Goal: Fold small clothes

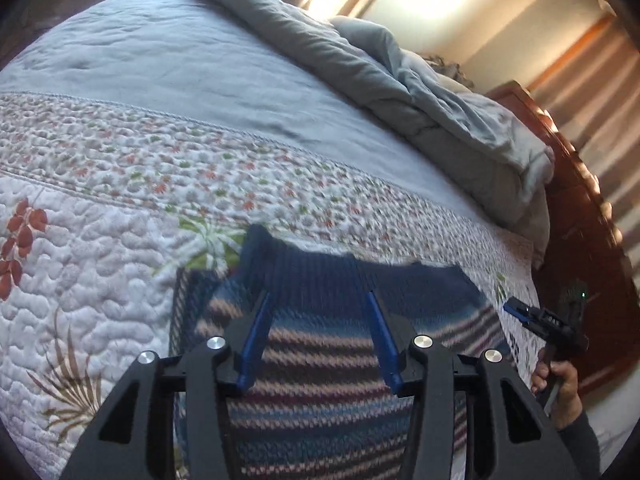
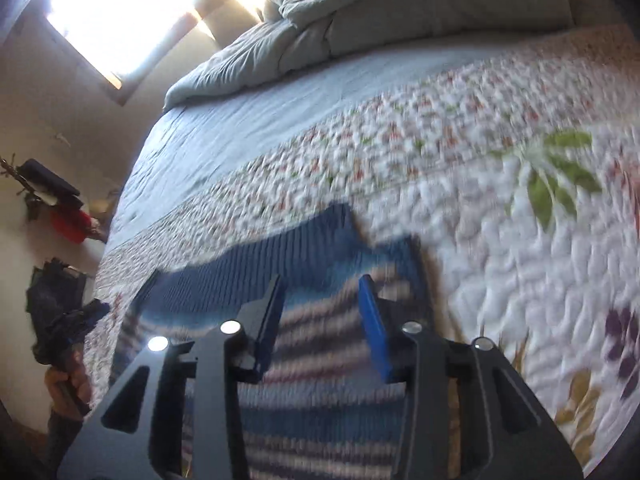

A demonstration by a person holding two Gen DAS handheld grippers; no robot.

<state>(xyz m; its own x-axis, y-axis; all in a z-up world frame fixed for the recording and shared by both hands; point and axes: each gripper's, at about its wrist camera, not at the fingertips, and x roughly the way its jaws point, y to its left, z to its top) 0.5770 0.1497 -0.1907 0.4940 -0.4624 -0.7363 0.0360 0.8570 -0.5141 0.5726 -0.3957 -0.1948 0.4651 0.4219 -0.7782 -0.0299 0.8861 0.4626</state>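
A small striped knit sweater (image 1: 320, 380) with a dark blue ribbed top band lies flat on the floral quilt (image 1: 100, 248). My left gripper (image 1: 318, 300) is open and empty, hovering above the sweater's middle. My right gripper (image 1: 516, 312) shows at the right edge of the left wrist view, held in a hand beside the sweater. In the right wrist view the right gripper (image 2: 322, 284) is open and empty above the sweater (image 2: 320, 380). The left gripper (image 2: 86, 316) shows at the far left of that view, blurred.
A rumpled grey duvet (image 1: 400, 80) is piled at the far end of the bed. A wooden bed frame (image 1: 580, 240) runs along the right side. A bright window (image 2: 120, 8) and cluttered wall items (image 2: 52, 196) are at the left.
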